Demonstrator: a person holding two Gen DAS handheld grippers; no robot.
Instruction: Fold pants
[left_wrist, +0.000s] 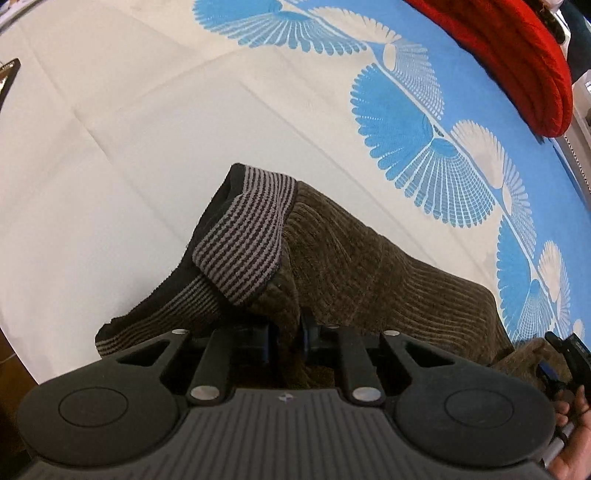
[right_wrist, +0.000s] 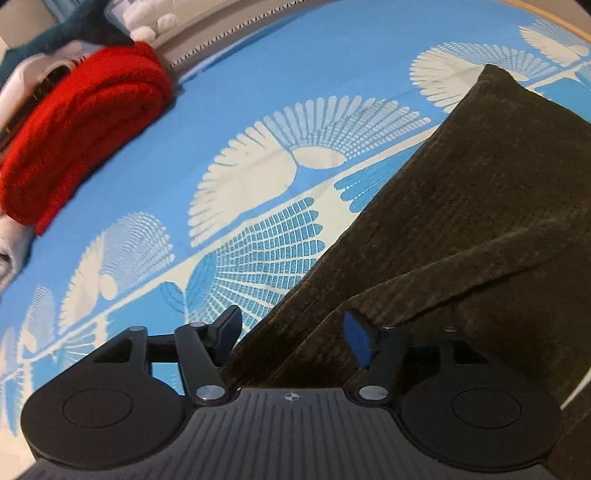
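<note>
While clamped: hand-held gripper (left_wrist: 287, 338), pants (left_wrist: 369, 266).

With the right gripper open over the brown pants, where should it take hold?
Probably the raised fold edge of the brown pants, straight ahead between the right gripper fingers; that ridge stands proud of the flat cloth. The left gripper already pinches near the striped waistband.

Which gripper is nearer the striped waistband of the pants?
Left. The left gripper is shut on the pants just below the waistband; the right gripper is open, no waistband in its view.
</note>
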